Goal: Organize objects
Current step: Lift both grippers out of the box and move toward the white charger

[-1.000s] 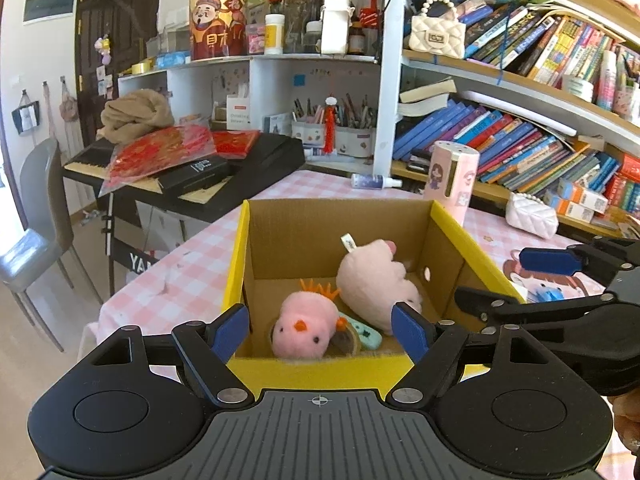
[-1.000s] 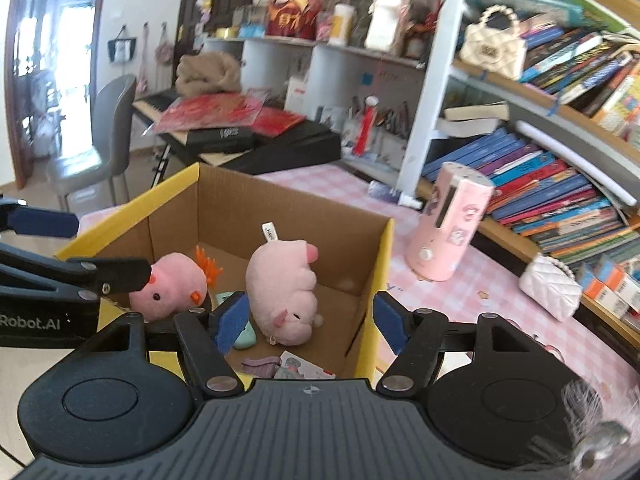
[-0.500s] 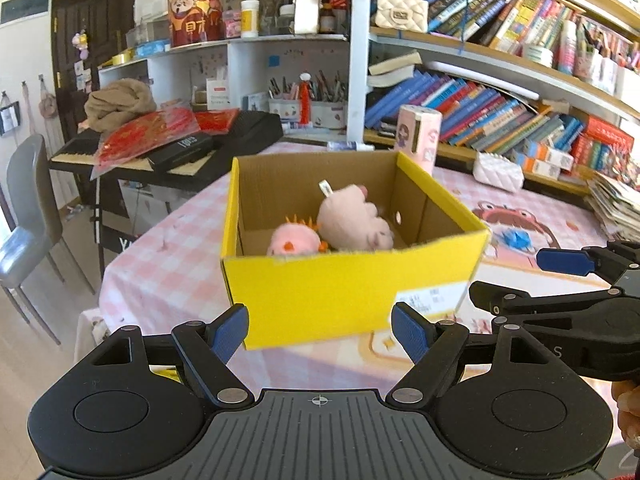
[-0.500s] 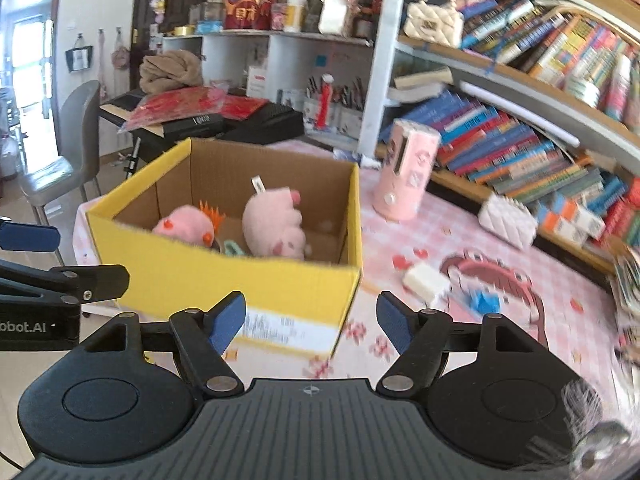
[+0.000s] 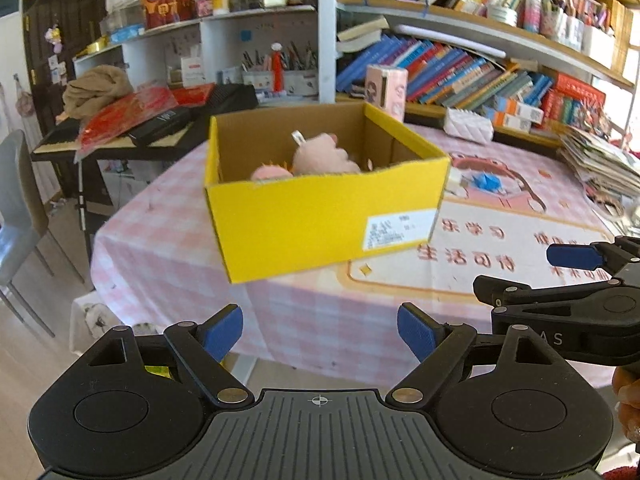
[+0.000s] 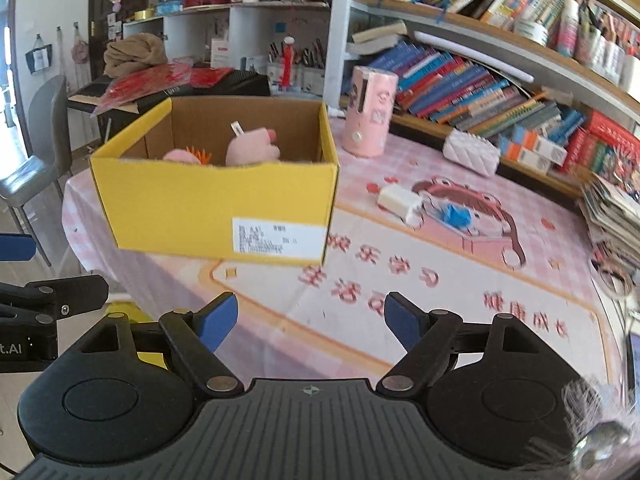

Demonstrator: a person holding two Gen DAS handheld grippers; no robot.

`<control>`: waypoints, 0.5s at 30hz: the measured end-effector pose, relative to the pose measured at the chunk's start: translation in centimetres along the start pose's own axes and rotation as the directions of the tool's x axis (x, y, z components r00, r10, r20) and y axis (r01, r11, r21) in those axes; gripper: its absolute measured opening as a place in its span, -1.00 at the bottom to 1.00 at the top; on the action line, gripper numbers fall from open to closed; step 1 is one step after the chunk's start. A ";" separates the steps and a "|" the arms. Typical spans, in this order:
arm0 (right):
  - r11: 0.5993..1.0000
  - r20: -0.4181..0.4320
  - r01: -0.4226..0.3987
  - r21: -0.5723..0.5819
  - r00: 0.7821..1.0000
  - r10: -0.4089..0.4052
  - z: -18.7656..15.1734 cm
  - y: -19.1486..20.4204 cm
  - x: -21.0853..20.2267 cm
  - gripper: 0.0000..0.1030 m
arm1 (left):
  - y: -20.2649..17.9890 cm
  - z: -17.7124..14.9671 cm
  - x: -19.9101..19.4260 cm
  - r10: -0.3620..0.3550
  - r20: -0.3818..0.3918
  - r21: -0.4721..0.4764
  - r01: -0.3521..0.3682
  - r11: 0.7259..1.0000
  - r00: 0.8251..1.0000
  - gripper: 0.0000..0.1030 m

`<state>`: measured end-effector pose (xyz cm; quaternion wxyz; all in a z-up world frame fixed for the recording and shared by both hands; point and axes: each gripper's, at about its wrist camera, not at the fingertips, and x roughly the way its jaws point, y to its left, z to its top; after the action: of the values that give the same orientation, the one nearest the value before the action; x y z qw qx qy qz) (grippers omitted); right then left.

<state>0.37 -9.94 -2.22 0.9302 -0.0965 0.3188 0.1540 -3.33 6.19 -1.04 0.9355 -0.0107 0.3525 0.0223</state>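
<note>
A yellow cardboard box (image 5: 320, 216) (image 6: 208, 200) stands on the pink checked table, its top open. Inside lie a pink plush pig (image 5: 324, 156) (image 6: 252, 148) and a smaller pink plush with orange tufts (image 5: 270, 172) (image 6: 186, 156), both half hidden by the front wall. My left gripper (image 5: 320, 330) hangs off the table's near edge, well short of the box, its jaws opening with nothing between them. My right gripper (image 6: 308, 318) is over the printed mat in front of the box, jaws also opening and empty. Each gripper shows at the side of the other's view.
On the mat (image 6: 440, 280) lie a white block (image 6: 398, 200) and a blue paper piece (image 6: 454, 214). A pink cylinder (image 6: 370, 112) and a white quilted pouch (image 6: 472, 152) stand behind. Bookshelves line the back, a paper stack (image 6: 616, 216) sits right, a grey chair (image 5: 16, 200) left.
Both grippers have pulled back from the box, which now looks smaller and farther. Their jaws stand wider than before. The toys stay in the box.
</note>
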 end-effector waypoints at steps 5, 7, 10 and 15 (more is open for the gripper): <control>0.999 -0.024 0.038 0.023 0.999 -0.037 -1.2 -0.7 -0.8 0.60 | -1.4 -0.3 0.1 -0.050 -0.016 0.042 0.050 0.998 0.999 0.68; 0.998 -0.032 0.058 0.037 0.998 -0.056 -1.5 -1.3 -1.0 0.60 | -2.0 -0.3 0.1 -0.069 -0.012 0.061 0.070 0.996 0.998 0.68; 0.994 -0.038 0.090 0.061 0.995 -0.087 -1.8 -2.2 -1.3 0.60 | -2.7 -0.2 0.2 -0.094 -0.011 0.083 0.095 0.992 0.995 0.69; 0.987 -0.046 0.133 0.090 0.991 -0.129 -2.0 -3.6 -1.6 0.62 | -3.9 0.4 0.8 -0.124 -0.011 0.106 0.124 0.987 0.992 0.69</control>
<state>-0.71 -14.22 -2.51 0.9352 -0.0769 0.3373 0.0755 -2.31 2.36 -1.24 0.9335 0.0170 0.3539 -0.0546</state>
